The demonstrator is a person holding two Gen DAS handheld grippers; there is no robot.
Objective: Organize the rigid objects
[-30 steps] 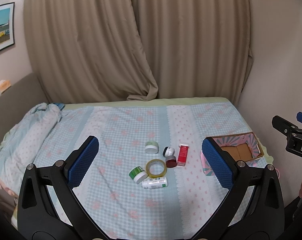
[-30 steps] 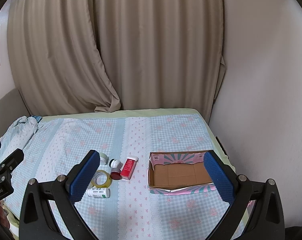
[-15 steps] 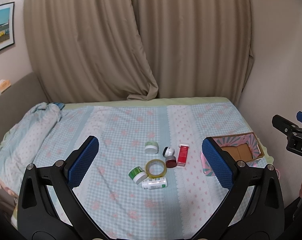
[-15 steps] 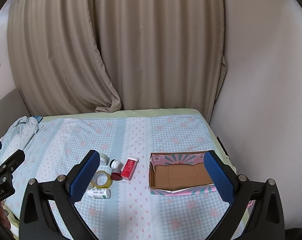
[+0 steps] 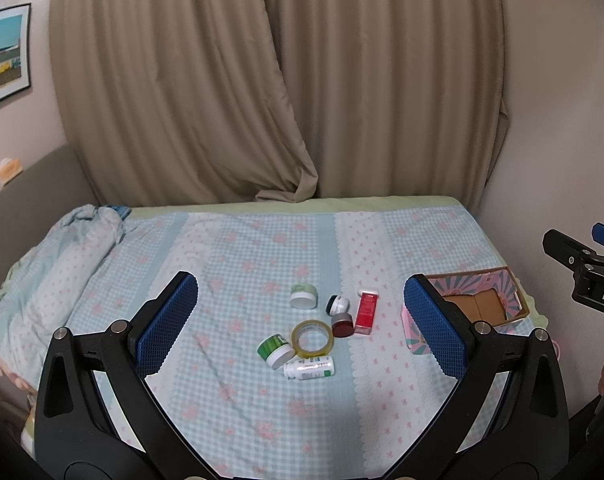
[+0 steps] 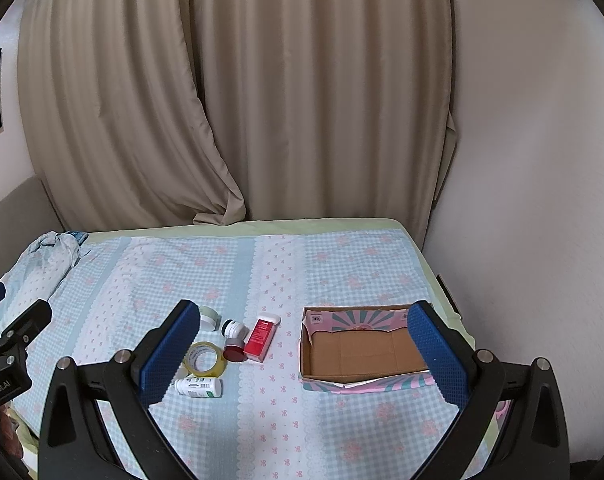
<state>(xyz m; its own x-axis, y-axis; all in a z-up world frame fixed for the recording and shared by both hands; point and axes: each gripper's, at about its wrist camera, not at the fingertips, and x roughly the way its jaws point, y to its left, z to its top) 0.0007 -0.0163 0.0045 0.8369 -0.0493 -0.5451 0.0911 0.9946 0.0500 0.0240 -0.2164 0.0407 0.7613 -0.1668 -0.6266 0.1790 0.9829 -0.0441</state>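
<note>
A cluster of small items lies on the bed: a tape roll (image 5: 312, 336), a red box (image 5: 366, 312), a white bottle lying on its side (image 5: 309, 369), a green-labelled jar (image 5: 275, 350), a pale green jar (image 5: 303, 295), a dark red cap (image 5: 342, 325) and a small black-and-white jar (image 5: 337, 304). An open cardboard box (image 6: 362, 350) sits to their right and is empty. My left gripper (image 5: 302, 320) is open, high above the cluster. My right gripper (image 6: 302, 344) is open, above the red box (image 6: 261, 335) and the cardboard box.
The bed (image 5: 261, 248) has a blue checked cover with a bunched quilt (image 5: 49, 264) at the left. Beige curtains (image 6: 302, 100) hang behind. A wall (image 6: 542, 200) stands close to the bed's right edge.
</note>
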